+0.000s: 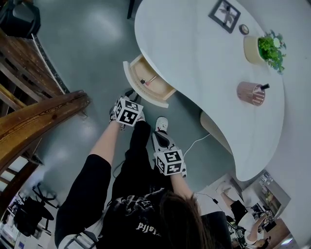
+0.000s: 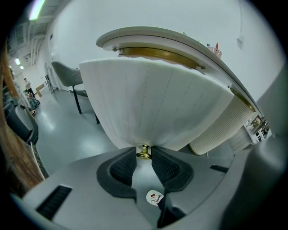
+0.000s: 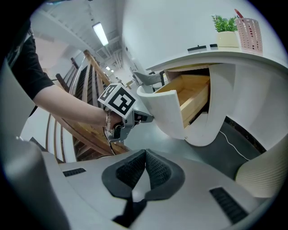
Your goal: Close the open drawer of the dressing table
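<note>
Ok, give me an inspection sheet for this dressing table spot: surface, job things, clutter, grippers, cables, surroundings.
Surface: white table top, curved, mostly bare.
Job's things: drawer open, wooden inside; gold knob on its front.
Clutter: picture frame, potted plant and pink cup on top; small item in the drawer.
Grippers: left gripper shut on the knob; right gripper shut, empty, away from the drawer.
Cables: white cable on the floor by the table.
Surroundings: grey floor, wooden banister, chair.
</note>
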Demonstrator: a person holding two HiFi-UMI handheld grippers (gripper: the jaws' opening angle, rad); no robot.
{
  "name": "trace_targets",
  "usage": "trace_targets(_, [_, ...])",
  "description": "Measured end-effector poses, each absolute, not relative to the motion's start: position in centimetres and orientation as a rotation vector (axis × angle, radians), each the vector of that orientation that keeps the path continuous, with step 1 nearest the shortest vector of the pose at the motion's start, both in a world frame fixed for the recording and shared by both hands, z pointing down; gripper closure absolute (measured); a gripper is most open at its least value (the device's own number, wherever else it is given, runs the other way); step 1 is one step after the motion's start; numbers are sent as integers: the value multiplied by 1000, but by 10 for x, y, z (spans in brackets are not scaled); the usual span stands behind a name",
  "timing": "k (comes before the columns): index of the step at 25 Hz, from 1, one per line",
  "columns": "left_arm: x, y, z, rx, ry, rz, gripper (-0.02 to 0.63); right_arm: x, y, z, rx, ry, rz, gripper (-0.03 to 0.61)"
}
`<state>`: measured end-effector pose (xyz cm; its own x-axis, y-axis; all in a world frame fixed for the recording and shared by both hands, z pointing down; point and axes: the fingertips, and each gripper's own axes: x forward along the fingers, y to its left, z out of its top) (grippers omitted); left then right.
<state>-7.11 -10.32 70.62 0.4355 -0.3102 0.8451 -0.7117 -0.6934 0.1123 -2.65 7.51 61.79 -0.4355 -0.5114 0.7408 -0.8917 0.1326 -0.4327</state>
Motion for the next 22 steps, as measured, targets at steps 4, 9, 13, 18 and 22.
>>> trace_targets(4, [-62, -107, 707, 2244, -862, 1151, 497, -23, 79, 619, 1371, -1987, 1263, 552])
trace_targets(9, [-59, -112, 705, 2259, -859, 1138, 497, -24, 79, 618, 1394, -1983, 1270, 552])
trace_targets(13, [-55, -115, 705, 2261, -863, 1126, 497, -19, 76, 618, 1423, -1973, 1278, 552])
trace_targets(18, [-51, -118, 705, 2267, -861, 1123, 497, -14, 73, 615, 1449, -1970, 1273, 552])
trace_targets(22, [-45, -121, 705, 2271, -861, 1116, 497, -11, 72, 615, 1450, -1970, 1277, 552])
